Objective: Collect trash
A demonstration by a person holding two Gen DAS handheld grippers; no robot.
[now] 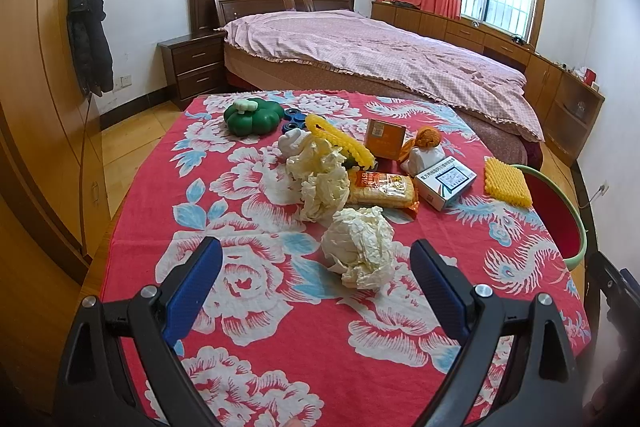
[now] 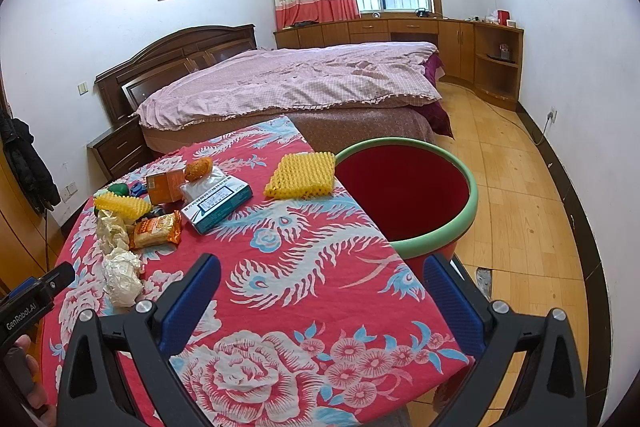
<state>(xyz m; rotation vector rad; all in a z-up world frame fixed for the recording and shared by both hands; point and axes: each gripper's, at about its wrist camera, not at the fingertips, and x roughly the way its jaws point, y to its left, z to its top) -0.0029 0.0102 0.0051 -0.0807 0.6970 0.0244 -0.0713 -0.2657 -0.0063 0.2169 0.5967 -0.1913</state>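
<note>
Crumpled cream-white paper wads are your trash: the nearest crumpled paper ball (image 1: 357,248) lies on the red floral tablecloth (image 1: 280,327) just ahead of your left gripper (image 1: 316,267), slightly toward its right finger, not touching either pad. Your left gripper's jaws stand wide apart and hold nothing. A second crinkled paper wad (image 1: 320,179) sits farther ahead, resting against a shiny orange snack packet (image 1: 382,189); how many sheets make it up is hard to tell.

Beyond it, a ridged yellow foam sleeve (image 1: 340,141) partly hides a dark object underneath, which you cannot identify. A white-and-teal cardboard box (image 1: 446,183) lies ahead to the right, its print too small to read. A glossy green pumpkin-shaped plastic container (image 1: 252,117) sits far ahead to the left.

Your right gripper (image 2: 322,291) is also spread wide and empty, above the tablecloth near the table's right edge. Ahead of it and to the right, past the edge, stands a round red plastic bin with a pale green rim (image 2: 472,187); the table cuts off its near left side, and its bottom is not visible. A flat yellow foam mesh pad (image 2: 302,175) lies ahead at the table edge, just beside the bin's rim. Your left gripper's black tip shows at the far left of the right wrist view, mostly cut off.
</note>
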